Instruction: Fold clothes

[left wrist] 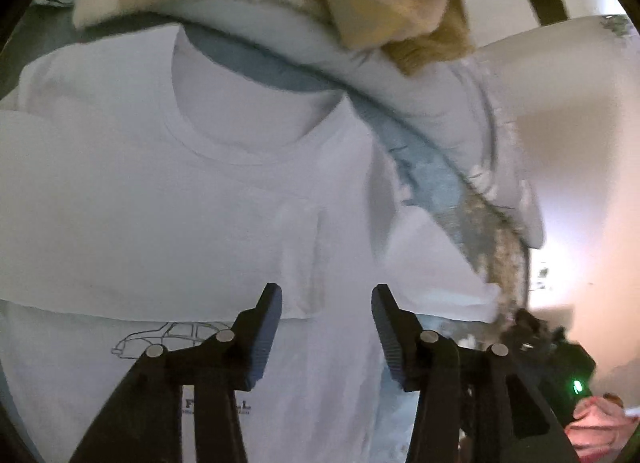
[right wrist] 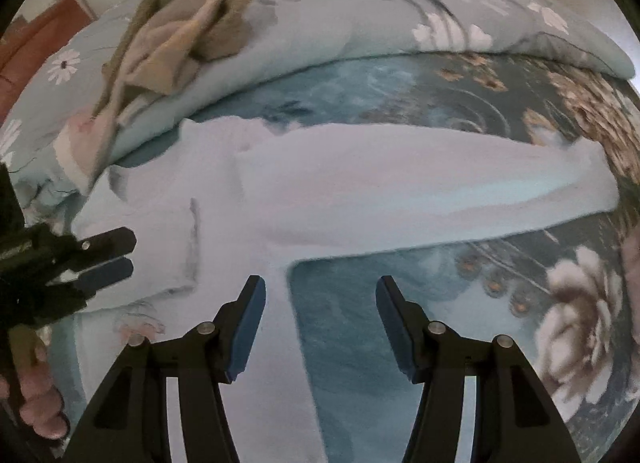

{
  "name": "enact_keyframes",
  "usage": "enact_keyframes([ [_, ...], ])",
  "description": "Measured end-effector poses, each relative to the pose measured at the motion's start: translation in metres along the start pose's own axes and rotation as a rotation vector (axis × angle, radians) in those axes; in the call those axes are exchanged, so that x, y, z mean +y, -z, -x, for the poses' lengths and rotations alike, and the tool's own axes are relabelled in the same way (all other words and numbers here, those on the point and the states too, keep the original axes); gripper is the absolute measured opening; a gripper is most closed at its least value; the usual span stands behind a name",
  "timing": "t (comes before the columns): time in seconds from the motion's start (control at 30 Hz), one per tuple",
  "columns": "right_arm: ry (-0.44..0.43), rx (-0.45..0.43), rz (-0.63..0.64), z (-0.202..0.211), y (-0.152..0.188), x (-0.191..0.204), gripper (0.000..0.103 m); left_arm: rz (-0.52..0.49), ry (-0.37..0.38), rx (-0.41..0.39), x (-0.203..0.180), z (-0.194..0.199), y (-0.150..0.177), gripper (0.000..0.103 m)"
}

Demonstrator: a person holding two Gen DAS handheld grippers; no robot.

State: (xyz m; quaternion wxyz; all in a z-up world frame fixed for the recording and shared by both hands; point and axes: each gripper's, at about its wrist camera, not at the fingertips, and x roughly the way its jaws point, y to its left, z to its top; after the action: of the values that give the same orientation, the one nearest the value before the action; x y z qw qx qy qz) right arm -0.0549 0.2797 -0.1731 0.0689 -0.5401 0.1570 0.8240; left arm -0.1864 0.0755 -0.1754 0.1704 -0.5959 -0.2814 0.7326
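On the bed: white T-shirt (left wrist: 224,199) lies flat, 1 sleeve folded inward.
Left claw (left wrist: 326,327): spread, empty, above folded sleeve edge.
Right claw (right wrist: 320,327): spread, empty, over the shirt's side edge and bare floral bedsheet (right wrist: 520,283).
Far edge: rolled quilt (right wrist: 360,23).

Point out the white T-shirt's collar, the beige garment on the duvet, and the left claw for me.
T-shirt collar (left wrist: 240,151): left wrist view, on the ribbed front neckband.
Beige garment (right wrist: 180,35): right wrist view, middle of the crumpled heap.
Left claw (left wrist: 326,327): left wrist view, midway between its open fingertips.
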Motion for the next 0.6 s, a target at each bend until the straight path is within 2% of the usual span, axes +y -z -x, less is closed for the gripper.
enact_keyframes([
  [0.03, -0.018, -0.006, 0.010, 0.000, -0.003, 0.005, 0.059, -0.017, -0.011, -0.024, 0.004, 0.012, 0.001, 0.051],
  [0.13, -0.099, -0.005, 0.038, -0.006, -0.015, 0.022, 0.059, -0.069, -0.154, -0.147, 0.031, 0.059, 0.004, 0.054],
  [0.2, -0.164, 0.022, 0.044, -0.018, -0.021, 0.035, 0.059, -0.051, -0.320, -0.241, 0.062, 0.088, 0.011, 0.056],
  [0.23, -0.189, 0.040, 0.050, -0.025, -0.023, 0.042, 0.059, -0.026, -0.376, -0.267, 0.079, 0.099, 0.016, 0.056],
  [0.33, -0.190, 0.091, 0.099, -0.052, -0.026, 0.065, 0.059, 0.092, -0.468, -0.285, 0.133, 0.118, 0.030, 0.056],
  [0.47, -0.172, 0.111, 0.113, -0.075, -0.032, 0.079, 0.059, 0.182, -0.472, -0.274, 0.171, 0.120, 0.049, 0.056],
  [0.57, -0.158, 0.110, 0.099, -0.081, -0.034, 0.083, 0.059, 0.184, -0.464, -0.272, 0.173, 0.116, 0.054, 0.056],
  [0.6, -0.153, 0.108, 0.094, -0.083, -0.035, 0.085, 0.056, 0.184, -0.461, -0.272, 0.173, 0.114, 0.055, 0.056],
])
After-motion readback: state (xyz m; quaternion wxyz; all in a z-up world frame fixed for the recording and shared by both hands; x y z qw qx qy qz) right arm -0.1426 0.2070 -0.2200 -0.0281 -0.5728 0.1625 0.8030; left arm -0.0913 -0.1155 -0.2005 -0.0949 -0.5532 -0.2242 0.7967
